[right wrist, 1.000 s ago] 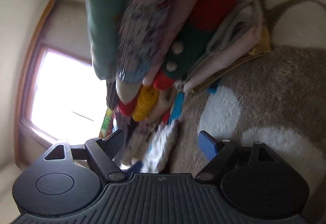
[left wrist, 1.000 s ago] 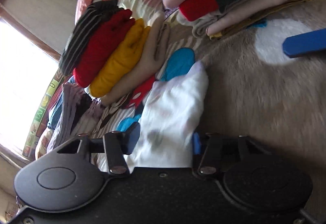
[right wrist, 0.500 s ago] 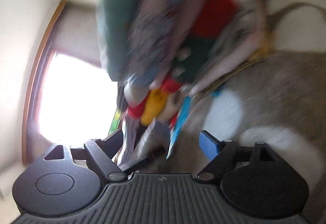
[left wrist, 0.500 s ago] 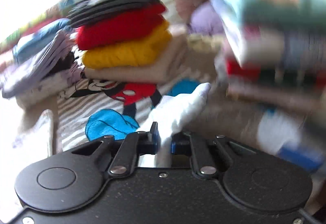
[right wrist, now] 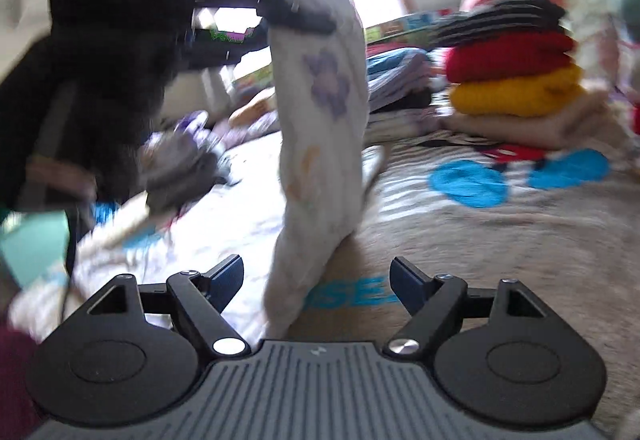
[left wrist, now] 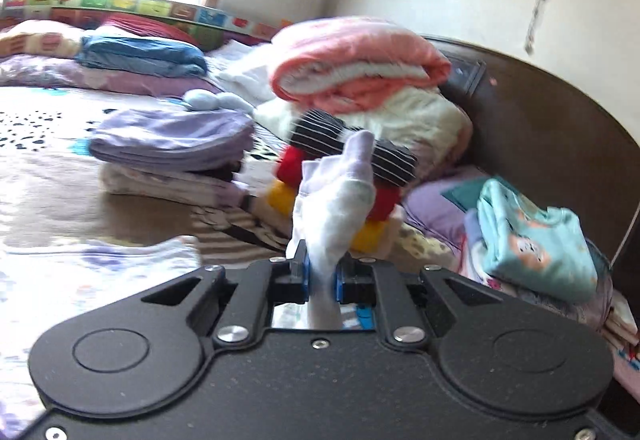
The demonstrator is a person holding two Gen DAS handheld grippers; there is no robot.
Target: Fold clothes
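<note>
My left gripper (left wrist: pixel 320 272) is shut on a white garment with purple flower prints (left wrist: pixel 336 196), whose free end sticks up past the fingers. In the right wrist view the left gripper (right wrist: pixel 296 16) holds that garment (right wrist: pixel 320 120) by its top edge, and the cloth hangs down over the bed. My right gripper (right wrist: pixel 317 266) faces it with its jaws wide and closing a little. The garment's lower end hangs in the gap between them, and neither pad presses on it.
A stack of folded clothes, striped, red, yellow and beige (right wrist: pixel 512 80), stands on the brown patterned bedspread (right wrist: pixel 500 248). Behind it are a rolled pink blanket (left wrist: pixel 356 56) and a dark headboard (left wrist: pixel 540 128). Folded purple clothes (left wrist: pixel 172 136) lie left, a light-blue folded top (left wrist: pixel 536 240) right, loose clothes (right wrist: pixel 180 160) beside the hanging garment.
The left gripper closed on the white garment, rolled upright and lifted it off the bed. The right gripper rolled and swung away from the tall pile to face the hanging cloth.
</note>
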